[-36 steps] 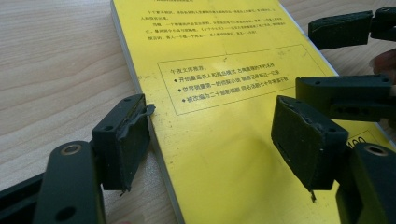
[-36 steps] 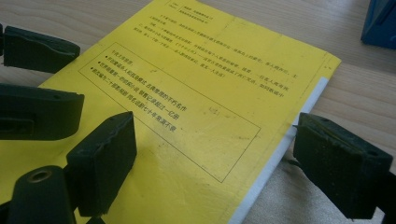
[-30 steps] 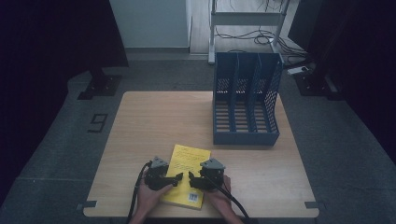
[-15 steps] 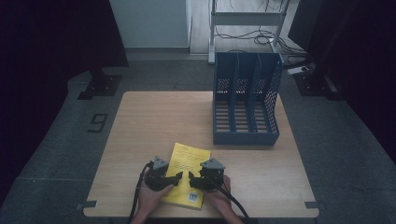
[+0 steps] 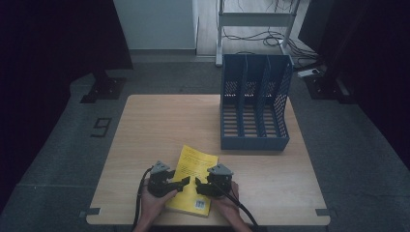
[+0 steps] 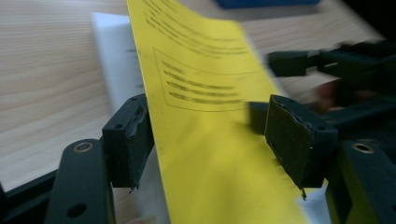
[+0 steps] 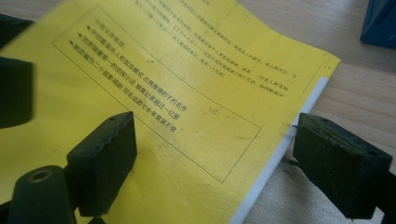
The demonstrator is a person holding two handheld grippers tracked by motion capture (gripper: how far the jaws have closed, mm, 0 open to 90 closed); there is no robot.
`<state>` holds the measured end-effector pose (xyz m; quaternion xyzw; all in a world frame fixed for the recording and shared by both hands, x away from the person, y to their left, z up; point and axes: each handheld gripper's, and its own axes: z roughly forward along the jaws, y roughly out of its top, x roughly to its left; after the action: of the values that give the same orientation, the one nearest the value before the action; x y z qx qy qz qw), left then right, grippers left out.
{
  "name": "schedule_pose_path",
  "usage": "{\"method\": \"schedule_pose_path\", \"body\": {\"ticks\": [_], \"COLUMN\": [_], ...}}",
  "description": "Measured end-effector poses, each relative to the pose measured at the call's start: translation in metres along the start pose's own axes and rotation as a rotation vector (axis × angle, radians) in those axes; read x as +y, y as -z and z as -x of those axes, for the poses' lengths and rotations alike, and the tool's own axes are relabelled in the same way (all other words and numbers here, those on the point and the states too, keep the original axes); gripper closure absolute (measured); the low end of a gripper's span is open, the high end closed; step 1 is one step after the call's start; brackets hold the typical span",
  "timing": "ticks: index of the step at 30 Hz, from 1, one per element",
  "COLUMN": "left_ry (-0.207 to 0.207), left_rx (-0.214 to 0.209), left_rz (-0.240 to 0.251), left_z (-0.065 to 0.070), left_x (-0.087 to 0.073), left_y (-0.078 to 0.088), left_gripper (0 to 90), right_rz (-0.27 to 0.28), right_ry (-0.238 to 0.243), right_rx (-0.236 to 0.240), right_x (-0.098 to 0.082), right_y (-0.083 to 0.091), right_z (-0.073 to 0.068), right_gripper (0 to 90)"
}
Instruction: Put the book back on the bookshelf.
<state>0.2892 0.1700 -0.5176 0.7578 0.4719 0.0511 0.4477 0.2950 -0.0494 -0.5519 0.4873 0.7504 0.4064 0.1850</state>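
A pale wood-grain table (image 5: 159,130) stands on grey floor in a dim room, with a blue perforated file rack (image 5: 255,110) at its far right.

A yellow book (image 5: 192,169) lies at the near edge, directly between the two grippers, its long axis running away from the person with a slight tilt to the right. The left gripper (image 5: 180,183) sits at the book's left edge, pointing right; the right gripper (image 5: 199,185) sits over the lower right part, pointing left, tips nearly meeting above the cover. Both are about equally near.

In the left gripper view, the cover (image 6: 210,116) is lifted off the white pages (image 6: 116,60) and passes between the spread jaws; the left pad seems to be just at its edge, and the jaws are not clamped. In the right gripper view, the jaws are wide apart, one over the cover, one just outside the page edge (image 7: 285,140), gripping nothing.

The cover is thin, glossy and bendy, printed with black text; the book is a flat softback. The coming move likely turns on getting a jaw beneath that raised cover.
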Motion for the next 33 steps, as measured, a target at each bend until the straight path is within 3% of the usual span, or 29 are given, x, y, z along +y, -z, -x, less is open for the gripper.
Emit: {"method": "schedule_pose_path", "body": {"ticks": [5,10,13,17,18,22,23,24,30,33], "left_ry": [-0.009,-0.007,-0.034,-0.033,-0.017,-0.001,0.018,0.025,0.013,0.014], "left_rx": [0.0,0.027,0.075,0.081,0.039,0.0,-0.044,-0.063,-0.088,-0.078], "left_rz": [-0.007,-0.026,-0.044,-0.036,-0.019,-0.001,0.002,0.004,-0.025,-0.037], "left_z": [0.0,-0.006,-0.006,-0.004,-0.003,-0.004,-0.006,-0.006,-0.008,-0.009], "left_x": [0.0,-0.003,-0.005,-0.006,-0.006,-0.005,-0.004,-0.004,-0.004,-0.005], "left_y": [0.0,-0.003,-0.007,-0.008,-0.007,-0.005,-0.003,-0.003,-0.005,-0.006], "left_gripper": [32.6,32.6,32.8,32.0,32.3,32.8,33.0,33.1,34.2,35.6], "right_rz": [0.001,0.001,0.0,0.0,0.0,0.001,0.001,0.001,0.001,0.001], "right_ry": [-0.002,0.0,0.001,0.002,0.001,-0.001,-0.001,-0.001,-0.003,-0.002], "right_rx": [0.002,0.001,0.0,-0.001,0.0,0.002,0.002,0.003,0.005,0.005], "right_x": [0.0,0.0,0.0,0.0,0.0,0.0,0.0,0.0,0.0,0.0], "right_y": [0.0,0.0,0.0,0.0,0.0,0.0,0.0,0.0,0.0,0.0], "right_z": [0.0,0.0,0.0,0.0,0.0,0.0,0.0,0.001,0.001,0.001], "right_gripper": [13.3,13.3,13.3,13.3,13.3,13.3,13.3,13.3,13.2,13.3]}}
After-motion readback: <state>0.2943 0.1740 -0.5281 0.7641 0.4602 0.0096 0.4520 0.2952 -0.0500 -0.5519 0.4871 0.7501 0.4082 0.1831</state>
